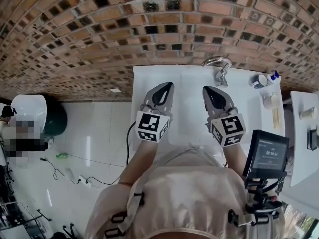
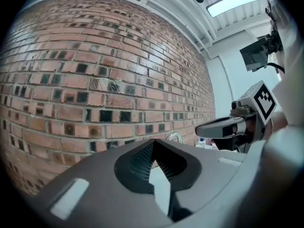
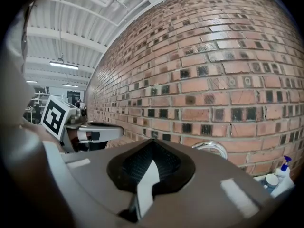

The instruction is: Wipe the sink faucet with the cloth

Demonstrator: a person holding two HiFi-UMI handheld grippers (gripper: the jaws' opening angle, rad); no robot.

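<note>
The chrome faucet (image 1: 218,63) curves up at the back of the white sink counter (image 1: 189,83), against the brick wall. It also peeks over the jaws as the faucet (image 2: 174,137) in the left gripper view and the faucet (image 3: 212,147) in the right gripper view. My left gripper (image 1: 166,85) and right gripper (image 1: 206,89) are held side by side above the counter, both pointing at the wall. Each one is shut with nothing between its jaws. The right gripper is nearer the faucet, just below and left of it. No cloth shows in any view.
Bottles and a spray bottle (image 1: 273,76) stand at the counter's right end, the spray bottle (image 3: 285,172) also showing in the right gripper view. A small screen (image 1: 267,152) hangs at my right side. A white-and-green tub (image 1: 37,114) and cables lie on the floor at left.
</note>
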